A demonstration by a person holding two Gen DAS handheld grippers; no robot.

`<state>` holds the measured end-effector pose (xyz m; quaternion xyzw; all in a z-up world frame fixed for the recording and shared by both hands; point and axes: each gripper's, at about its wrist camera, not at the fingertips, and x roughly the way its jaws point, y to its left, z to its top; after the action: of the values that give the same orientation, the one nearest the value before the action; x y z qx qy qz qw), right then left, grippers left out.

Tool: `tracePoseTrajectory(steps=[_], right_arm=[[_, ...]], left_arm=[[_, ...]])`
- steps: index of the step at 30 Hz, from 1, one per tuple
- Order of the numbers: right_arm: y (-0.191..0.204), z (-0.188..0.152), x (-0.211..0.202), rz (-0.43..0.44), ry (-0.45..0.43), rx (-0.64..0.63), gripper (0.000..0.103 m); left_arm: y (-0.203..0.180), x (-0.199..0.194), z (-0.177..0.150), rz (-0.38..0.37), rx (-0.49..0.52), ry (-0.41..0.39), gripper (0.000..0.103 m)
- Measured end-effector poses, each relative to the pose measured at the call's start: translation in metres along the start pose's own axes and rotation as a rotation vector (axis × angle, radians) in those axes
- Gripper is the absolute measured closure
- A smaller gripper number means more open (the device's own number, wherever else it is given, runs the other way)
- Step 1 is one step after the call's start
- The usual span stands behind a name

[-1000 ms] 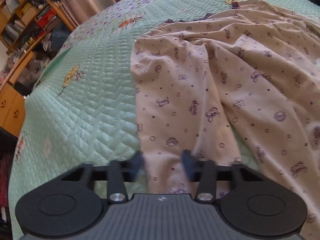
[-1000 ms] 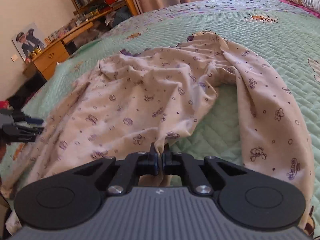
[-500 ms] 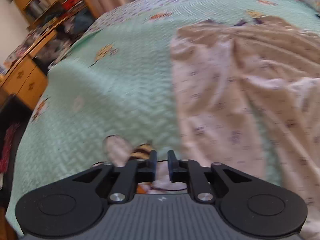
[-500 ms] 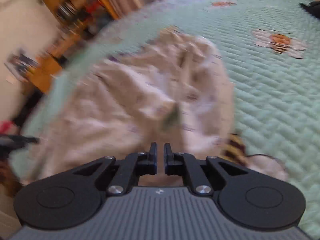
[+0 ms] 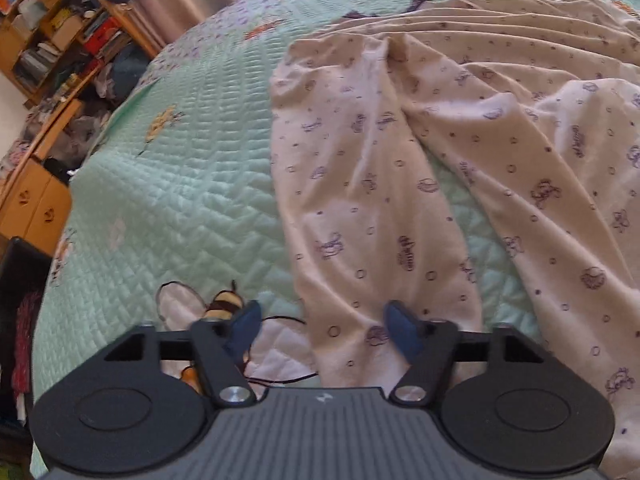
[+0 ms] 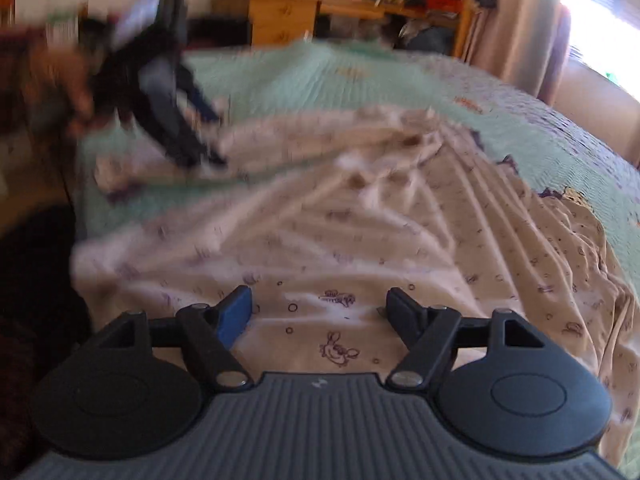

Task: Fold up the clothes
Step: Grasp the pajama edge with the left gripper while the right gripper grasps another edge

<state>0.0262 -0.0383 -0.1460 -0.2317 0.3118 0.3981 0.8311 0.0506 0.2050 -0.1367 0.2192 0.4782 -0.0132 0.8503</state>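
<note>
One garment (image 5: 420,168) — two grippers, left gripper (image 5: 326,330) and right gripper (image 6: 320,314).

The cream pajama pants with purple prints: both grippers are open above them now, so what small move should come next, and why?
Probably lower the left gripper and close its fingers on the end of the near leg of the cream pajama pants with purple prints. That leg end lies flat on the green quilted bedspread, right between the open fingers. The right gripper also hangs open, holding nothing.

A mint-green quilted bedspread (image 5: 192,184) covers the bed. Cream printed pajama pants (image 5: 400,168) lie spread directly on the bedspread.
</note>
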Motion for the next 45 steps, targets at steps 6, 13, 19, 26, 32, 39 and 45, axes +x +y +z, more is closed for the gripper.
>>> tracePoseTrajectory(steps=[6,13,19,26,32,39,45], right_arm=[[-0.01,-0.002,-0.007,0.108,-0.03,0.113,0.087],[0.019,0.003,-0.034,0.5,-0.087,0.117,0.087],[0.02,-0.016,-0.019,0.595,0.014,0.193,0.079],[-0.019,-0.044,-0.028,0.671,0.047,0.403,0.077],[-0.079,-0.049,-0.059,0.572,-0.114,0.626,0.059],[-0.09,0.057,-0.023,0.083,-0.174,0.428,0.037],[-0.062,0.168,0.102,0.004,-0.079,0.38,0.037]], left_arm=[[0.025,-0.007,-0.01,0.157,-0.097,0.029,0.102],[0.092,-0.04,-0.039,0.41,-0.313,0.056,0.102],[0.134,-0.038,-0.062,0.514,-0.464,0.136,0.102],[0.154,-0.04,-0.063,0.608,-0.532,0.137,0.101],[0.176,-0.045,-0.068,0.542,-0.595,0.108,0.099],[0.131,-0.051,-0.049,0.331,-0.454,-0.063,0.074],[0.095,-0.047,-0.037,0.196,-0.392,-0.119,0.074]])
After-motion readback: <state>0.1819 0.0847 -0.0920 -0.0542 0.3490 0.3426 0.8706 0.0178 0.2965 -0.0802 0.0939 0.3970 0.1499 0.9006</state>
